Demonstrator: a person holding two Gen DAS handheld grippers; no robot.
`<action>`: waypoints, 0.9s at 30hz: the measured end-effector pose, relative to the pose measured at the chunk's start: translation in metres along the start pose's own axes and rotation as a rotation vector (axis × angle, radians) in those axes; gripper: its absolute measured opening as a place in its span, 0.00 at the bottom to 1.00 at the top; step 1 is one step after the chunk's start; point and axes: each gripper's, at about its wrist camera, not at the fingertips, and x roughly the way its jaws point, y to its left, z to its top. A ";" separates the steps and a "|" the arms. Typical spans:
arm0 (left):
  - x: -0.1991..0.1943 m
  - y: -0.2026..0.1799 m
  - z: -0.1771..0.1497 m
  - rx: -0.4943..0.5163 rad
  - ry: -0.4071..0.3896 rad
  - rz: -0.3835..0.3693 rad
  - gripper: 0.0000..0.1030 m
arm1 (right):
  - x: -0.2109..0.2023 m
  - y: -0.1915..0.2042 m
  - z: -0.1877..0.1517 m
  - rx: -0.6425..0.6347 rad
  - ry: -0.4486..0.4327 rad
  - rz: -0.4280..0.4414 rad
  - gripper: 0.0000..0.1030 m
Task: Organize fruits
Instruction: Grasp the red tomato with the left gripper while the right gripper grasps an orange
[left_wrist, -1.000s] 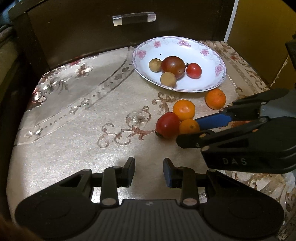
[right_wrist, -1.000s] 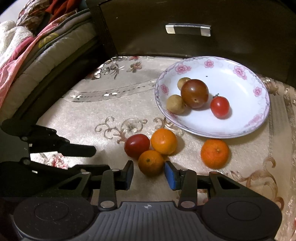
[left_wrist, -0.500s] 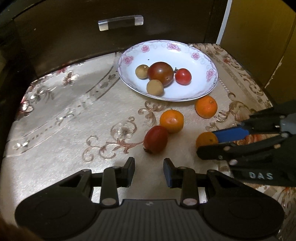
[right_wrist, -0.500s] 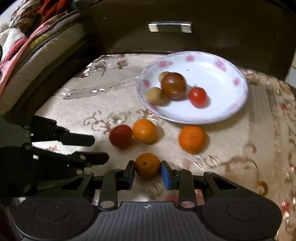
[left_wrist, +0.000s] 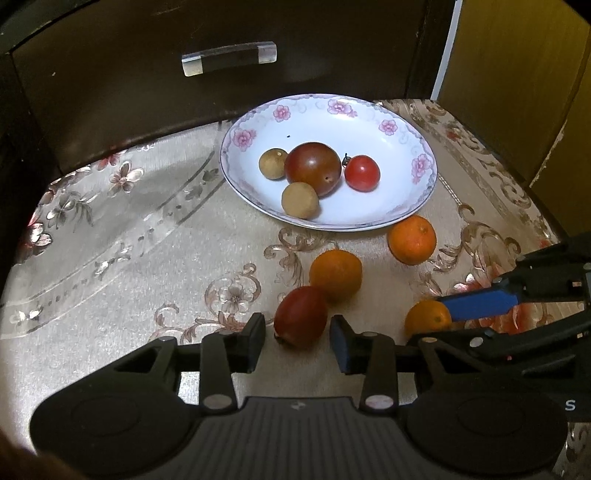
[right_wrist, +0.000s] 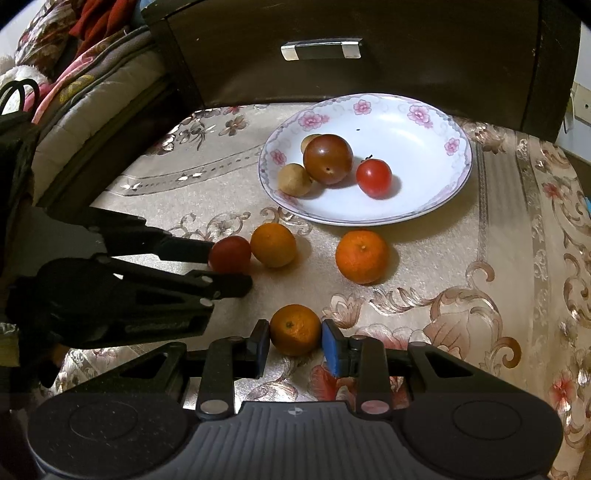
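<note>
Right now my right gripper (right_wrist: 295, 341) is pinching a small orange (right_wrist: 295, 329) between its two blue pads, both of them touching the fruit's sides, with the fruit resting on the patterned tablecloth (right_wrist: 461, 258). My left gripper (left_wrist: 297, 341) is spread wide around a red tomato (left_wrist: 301, 316) that sits between its fingertips, with a gap on each side, so nothing is gripped there. From the right wrist view I see that same left gripper (right_wrist: 225, 267) off to my left, its tips framing the tomato (right_wrist: 229, 254).

Just ahead of the left fingertips, touching the tomato, lies a second orange (left_wrist: 335, 275), and further ahead to the right a third orange (left_wrist: 412, 240) sits close against the rim of the floral plate (left_wrist: 413, 195). In the plate, well ahead of both grippers, I count a large dark tomato (left_wrist: 313, 168), a small red tomato (left_wrist: 362, 172) and two tan round fruits (left_wrist: 300, 199). Beyond the plate stands a dark drawer front with a clear handle (left_wrist: 229, 58).
</note>
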 end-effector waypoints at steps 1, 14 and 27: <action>0.000 0.000 0.000 0.002 -0.005 0.009 0.43 | 0.000 0.000 0.000 0.002 0.000 0.000 0.25; -0.013 -0.002 -0.009 0.015 0.011 0.023 0.36 | -0.002 0.002 0.000 -0.023 0.007 -0.029 0.25; -0.034 -0.014 -0.041 0.021 0.083 0.036 0.36 | -0.022 0.019 -0.026 -0.047 0.040 -0.075 0.25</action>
